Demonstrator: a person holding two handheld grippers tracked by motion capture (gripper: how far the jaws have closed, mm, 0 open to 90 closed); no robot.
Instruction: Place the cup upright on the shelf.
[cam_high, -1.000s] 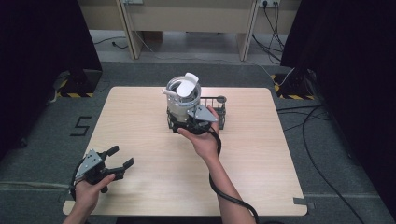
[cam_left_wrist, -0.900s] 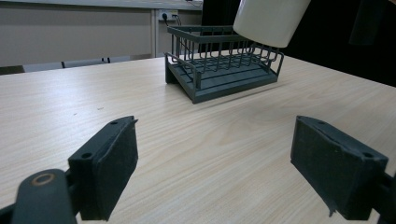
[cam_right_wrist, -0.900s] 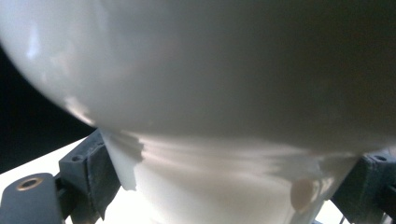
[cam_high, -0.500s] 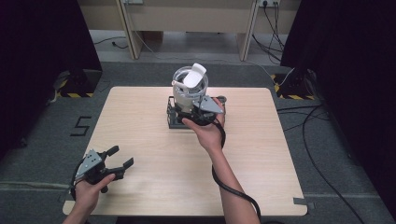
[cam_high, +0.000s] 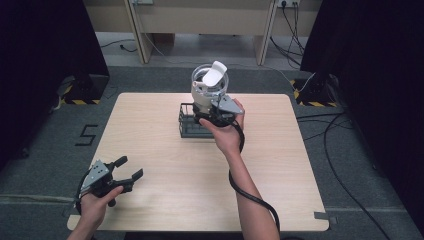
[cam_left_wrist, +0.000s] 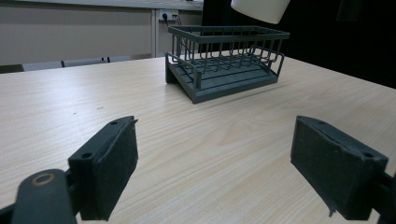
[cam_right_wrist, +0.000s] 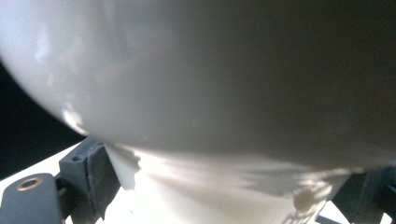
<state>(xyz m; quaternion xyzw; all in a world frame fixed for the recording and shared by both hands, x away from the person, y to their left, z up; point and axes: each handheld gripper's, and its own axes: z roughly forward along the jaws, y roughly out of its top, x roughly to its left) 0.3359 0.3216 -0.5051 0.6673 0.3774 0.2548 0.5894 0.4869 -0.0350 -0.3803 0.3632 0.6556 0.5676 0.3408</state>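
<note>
Light wooden desk carries a dark wire rack at mid-back. Right tongs pinch a white jug-like container with clear rim, lifted just above the rack; its surface blurs out the right gripper view. Left tongs spread, empty, near-left corner, well apart.

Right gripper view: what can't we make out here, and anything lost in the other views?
- Right gripper view: the white jug sits so close that its shape, handle and the table are hidden.
- High view: the right hand-held gripper jaws are hidden by its body and hand.
- Left gripper view: the jug is cut off by the top edge above the rack.
</note>
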